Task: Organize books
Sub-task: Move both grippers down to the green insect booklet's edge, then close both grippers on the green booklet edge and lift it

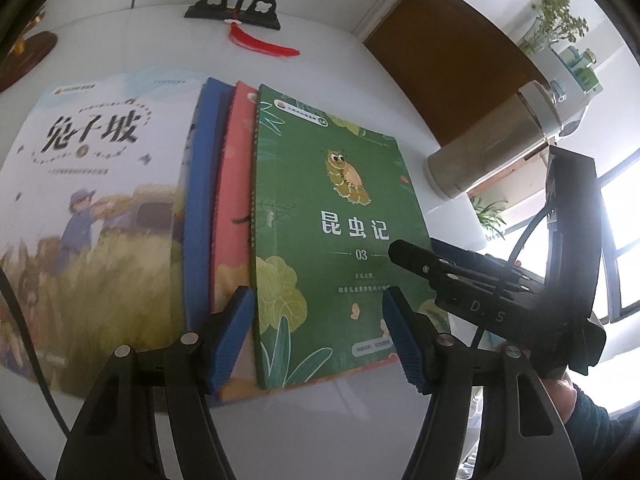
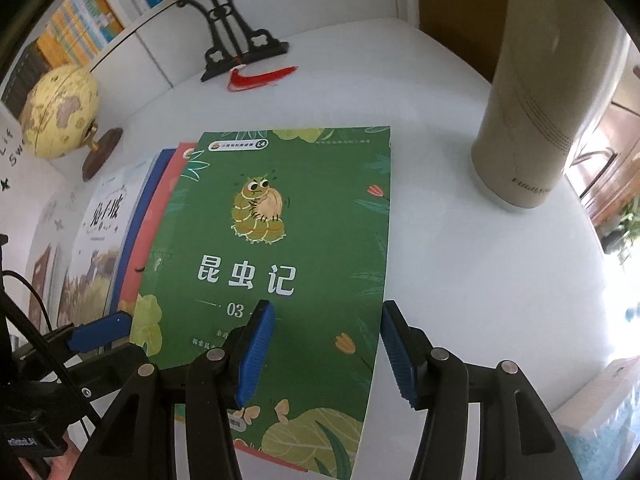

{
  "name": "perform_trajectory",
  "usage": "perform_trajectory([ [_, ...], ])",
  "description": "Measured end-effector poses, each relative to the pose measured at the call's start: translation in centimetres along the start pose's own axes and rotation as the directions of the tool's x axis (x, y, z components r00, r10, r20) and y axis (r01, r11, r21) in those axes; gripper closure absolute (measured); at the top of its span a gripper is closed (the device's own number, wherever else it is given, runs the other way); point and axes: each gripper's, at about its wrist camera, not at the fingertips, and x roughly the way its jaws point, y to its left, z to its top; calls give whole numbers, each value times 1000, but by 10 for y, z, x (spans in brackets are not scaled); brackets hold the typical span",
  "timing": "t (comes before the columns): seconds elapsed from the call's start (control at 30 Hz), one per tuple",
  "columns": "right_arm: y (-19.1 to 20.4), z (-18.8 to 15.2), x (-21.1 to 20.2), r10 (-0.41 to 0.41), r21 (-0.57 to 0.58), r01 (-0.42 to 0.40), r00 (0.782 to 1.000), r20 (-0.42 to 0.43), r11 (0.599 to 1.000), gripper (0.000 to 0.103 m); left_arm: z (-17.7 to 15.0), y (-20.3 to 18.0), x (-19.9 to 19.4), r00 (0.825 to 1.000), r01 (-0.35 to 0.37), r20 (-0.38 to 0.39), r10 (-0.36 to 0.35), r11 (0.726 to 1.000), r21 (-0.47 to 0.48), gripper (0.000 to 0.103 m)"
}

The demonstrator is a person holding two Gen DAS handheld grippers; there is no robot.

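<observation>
Two grippers are hovering over the near end of a fanned row of books on the white worktop (image 2: 460, 240). Nearest, the right gripper (image 2: 328, 352) is hanging with its jaws spread, one pad over the green book (image 2: 280, 240) and the other past its right edge, so it is straddling that edge without pinching anything; this looks like lining up to square or slide the top book. The left gripper (image 1: 320, 340) is likewise holding its jaws spread and empty above the green book's lower left corner, probably to steady the pile from that side. Under the green cover, a red book (image 1: 234, 184), a blue book (image 1: 200, 184) and a pale illustrated book (image 1: 100, 200) are lying overlapped, each peeking out leftwards, so the stack is not yet aligned. Further off, a beige canister (image 2: 552, 112) is standing to the right, a globe (image 2: 60, 112) to the left, and a black ornamental stand (image 2: 240, 44) with a red tassel (image 2: 260, 76) at the back.
</observation>
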Motion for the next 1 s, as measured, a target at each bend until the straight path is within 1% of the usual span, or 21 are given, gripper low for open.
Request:
perform_trajectory([
  [0.1, 15, -3, -3, -8, -52, 8, 1000, -1, 999, 49, -10, 5, -12, 1000, -8, 9, 8, 1000, -13, 40],
  [0.2, 32, -7, -5, 6, -97, -7, 1000, -7, 995, 48, -29, 14, -32, 999, -21, 24, 22, 999, -33, 40],
  [0.27, 48, -12, -6, 30, -136, -32, 999, -20, 990, 48, -44, 22, -46, 999, -22, 33, 24, 998, -62, 40],
  [0.4, 72, -22, -4, 89, -189, -97, 995, -53, 977, 48, -65, 41, -63, 997, -52, 45, 59, 988, -144, 40],
  [0.47, 77, -26, 2, 126, -197, -142, 988, -94, 970, 48, -69, 49, -66, 997, -46, 57, 57, 981, -187, 40],
  [0.53, 75, -30, 4, 163, -177, -182, 980, -117, 967, 49, -73, 55, -66, 995, -66, 62, 81, 975, -212, 40],
  [0.63, 68, -35, -4, 177, -167, -194, 978, -111, 967, 49, -73, 57, -59, 993, -88, 60, 104, 970, -227, 44],
  [0.67, 67, -37, -5, 185, -167, -202, 976, -114, 965, 49, -72, 58, -56, 993, -84, 59, 100, 969, -233, 45],
  [0.73, 65, -41, -5, 180, -168, -199, 976, -122, 965, 49, -71, 57, -51, 994, -76, 56, 92, 967, -242, 51],
  [0.8, 65, -46, -4, 177, -163, -197, 976, -130, 967, 48, -70, 55, -45, 995, -66, 54, 82, 966, -250, 54],
  [0.9, 66, -51, -7, 201, -153, -219, 972, -122, 964, 48, -71, 52, -42, 993, -83, 56, 100, 962, -261, 58],
  [0.93, 68, -52, -7, 196, -153, -212, 974, -118, 965, 48, -71, 51, -44, 992, -90, 62, 110, 960, -266, 62],
  [0.97, 69, -53, -7, 189, -157, -206, 975, -114, 966, 48, -72, 50, -49, 992, -82, 72, 104, 960, -269, 70],
  [1.0, 71, -53, -7, 186, -160, -203, 976, -112, 966, 48, -73, 48, -55, 993, -61, 81, 86, 961, -270, 74],
])
